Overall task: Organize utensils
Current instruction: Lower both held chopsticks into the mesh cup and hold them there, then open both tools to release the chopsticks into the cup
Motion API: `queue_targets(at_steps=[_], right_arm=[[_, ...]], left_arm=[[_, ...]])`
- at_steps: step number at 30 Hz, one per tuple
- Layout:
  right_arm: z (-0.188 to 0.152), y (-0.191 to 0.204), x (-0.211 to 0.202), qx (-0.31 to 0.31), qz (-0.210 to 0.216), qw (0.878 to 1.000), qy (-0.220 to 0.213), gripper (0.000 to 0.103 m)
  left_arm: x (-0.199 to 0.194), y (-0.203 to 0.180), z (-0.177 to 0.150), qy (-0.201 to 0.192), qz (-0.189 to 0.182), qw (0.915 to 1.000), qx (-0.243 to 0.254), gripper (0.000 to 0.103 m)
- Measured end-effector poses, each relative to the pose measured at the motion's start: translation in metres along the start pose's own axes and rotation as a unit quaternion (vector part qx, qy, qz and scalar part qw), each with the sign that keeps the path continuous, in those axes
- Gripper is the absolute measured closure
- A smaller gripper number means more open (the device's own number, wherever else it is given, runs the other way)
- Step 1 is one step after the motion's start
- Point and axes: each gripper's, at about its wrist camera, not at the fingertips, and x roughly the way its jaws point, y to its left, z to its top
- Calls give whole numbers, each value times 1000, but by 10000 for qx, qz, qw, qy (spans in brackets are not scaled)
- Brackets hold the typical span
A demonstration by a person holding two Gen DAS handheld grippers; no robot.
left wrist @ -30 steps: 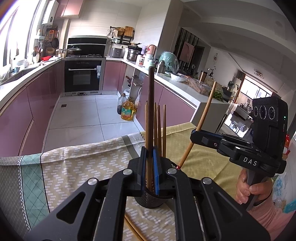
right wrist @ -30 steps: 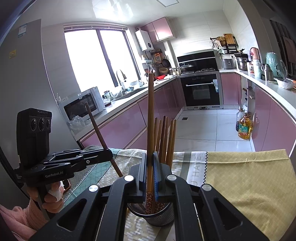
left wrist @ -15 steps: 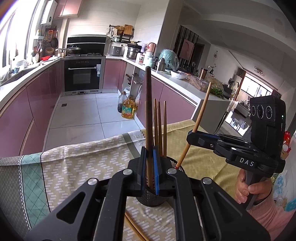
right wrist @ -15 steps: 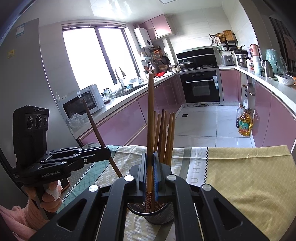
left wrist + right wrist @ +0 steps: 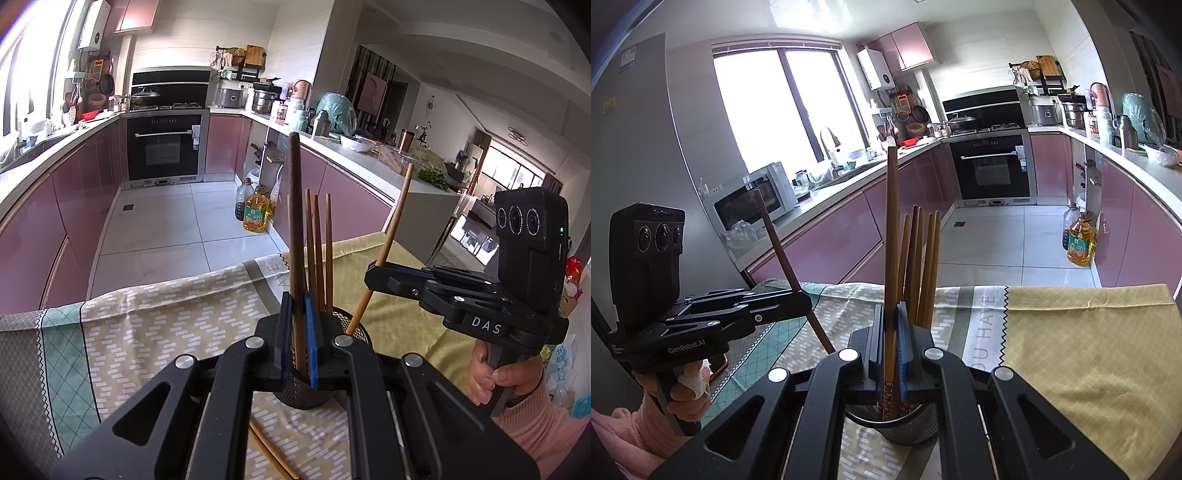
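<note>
A black mesh utensil cup (image 5: 308, 391) (image 5: 899, 424) stands on the tablecloth and holds several wooden chopsticks (image 5: 317, 251) (image 5: 919, 258). My left gripper (image 5: 298, 343) is shut on a dark brown chopstick (image 5: 295, 206), upright, its lower end inside the cup. It also shows in the right wrist view (image 5: 803, 301), with the dark chopstick (image 5: 775, 243) slanting. My right gripper (image 5: 892, 350) is shut on a lighter wooden chopstick (image 5: 891, 229), its patterned lower end in the cup. In the left wrist view the right gripper (image 5: 373, 271) holds that chopstick (image 5: 393, 221) tilted.
A patterned tablecloth (image 5: 147, 332) (image 5: 1071, 332) covers the table. Loose chopsticks (image 5: 273, 454) lie on the cloth near the cup. Beyond the table's far edge are the tiled floor, pink cabinets, an oven and oil bottles (image 5: 255, 214).
Both grippers have lowered their chopsticks a little further into the cup. The right gripper has moved slightly closer to the cup.
</note>
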Motion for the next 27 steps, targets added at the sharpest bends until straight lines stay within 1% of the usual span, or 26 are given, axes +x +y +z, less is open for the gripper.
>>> queue_targets(at_steps=[13,27], right_arm=[[-3,-3,8,8,-23,9999,129,98],[-5,-6,24,58,-54,9995,299,98]], left_arm=[[11,4,-4,91,18,10000,23,95],[31,5,-4,245,55,9997,12,95]])
